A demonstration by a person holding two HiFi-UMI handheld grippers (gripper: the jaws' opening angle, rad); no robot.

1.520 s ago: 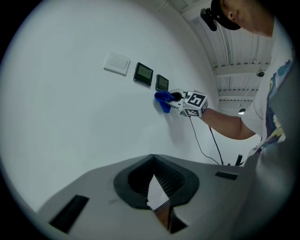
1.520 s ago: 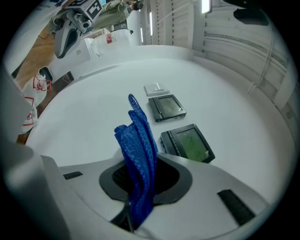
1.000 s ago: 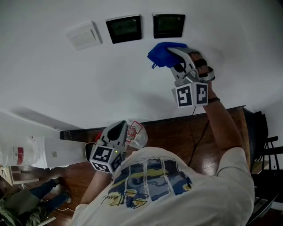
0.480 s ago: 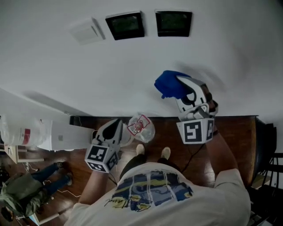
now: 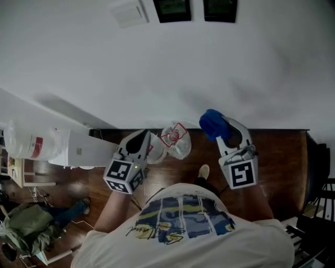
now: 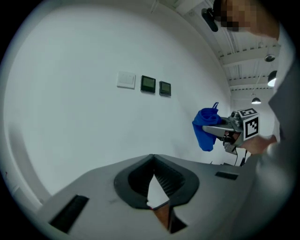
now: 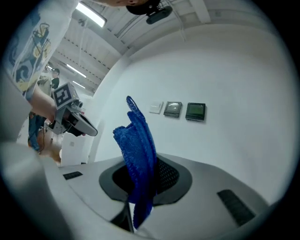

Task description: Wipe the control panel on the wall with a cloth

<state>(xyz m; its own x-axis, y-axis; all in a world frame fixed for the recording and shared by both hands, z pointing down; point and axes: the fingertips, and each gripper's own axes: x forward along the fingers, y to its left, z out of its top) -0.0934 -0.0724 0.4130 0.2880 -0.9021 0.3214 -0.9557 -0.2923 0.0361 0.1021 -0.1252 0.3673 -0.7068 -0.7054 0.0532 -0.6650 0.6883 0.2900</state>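
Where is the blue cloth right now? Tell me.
The blue cloth is clamped in the right claw, right of centre in the head view, well below the control panels on the wall.

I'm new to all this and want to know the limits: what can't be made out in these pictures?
- The panels: in the head view, cut off by the top edge.
- What their screens show, or whether they are clean: too small in both gripper views.
- The right gripper: in the right gripper view, its pads are covered by the cloth.
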